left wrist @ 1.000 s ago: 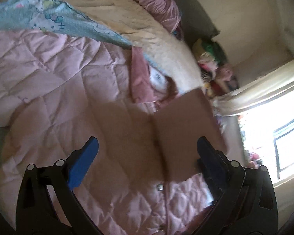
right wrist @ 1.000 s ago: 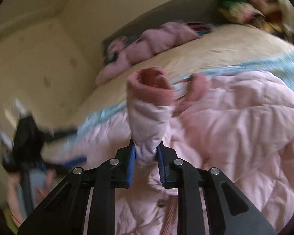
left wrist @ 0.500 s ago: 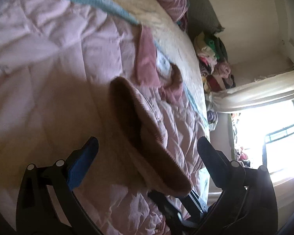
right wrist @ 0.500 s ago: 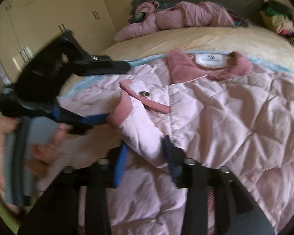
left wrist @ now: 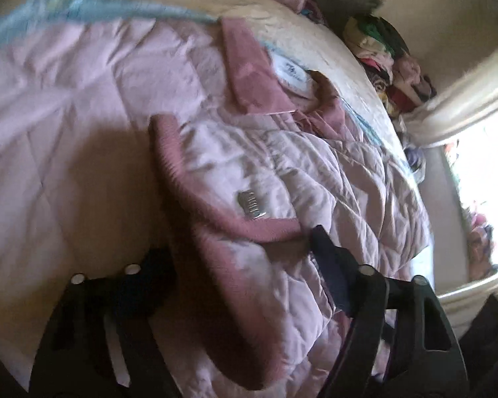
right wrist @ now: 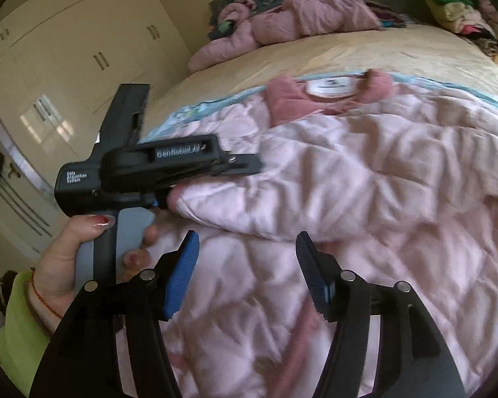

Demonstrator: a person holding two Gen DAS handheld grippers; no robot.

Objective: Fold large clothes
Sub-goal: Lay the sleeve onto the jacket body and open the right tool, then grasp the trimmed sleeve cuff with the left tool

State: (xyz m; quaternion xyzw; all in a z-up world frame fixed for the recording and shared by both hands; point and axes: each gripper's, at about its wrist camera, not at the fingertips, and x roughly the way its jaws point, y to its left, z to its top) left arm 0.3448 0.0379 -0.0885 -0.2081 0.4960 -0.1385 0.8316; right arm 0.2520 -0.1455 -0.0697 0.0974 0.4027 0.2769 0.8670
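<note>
Pink jacket (right wrist: 365, 179) is spread on bed (right wrist: 332, 53). Sleeve (left wrist: 235, 219), run 11-to-5, is being clamped by closing left gripper (left wrist: 235, 275), nearer. Right gripper (right wrist: 245, 268) is opened, empty, sleeve at 12.

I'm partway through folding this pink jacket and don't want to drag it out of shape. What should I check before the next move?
1. Right hand-held gripper free of fabric: ok. Its jaws have just been opening and nothing is between them.
2. Left hand-held gripper has the sleeve: ok. Its jaws have just been closing and the cuff end fills the gap.
3. Sleeve laid across the jacket front: ok.
4. Sleeve lying smooth: not ok, it is rumpled.
5. Collar flat on the bed: ok.
6. Other sleeve folded in: cannot tell.
</note>
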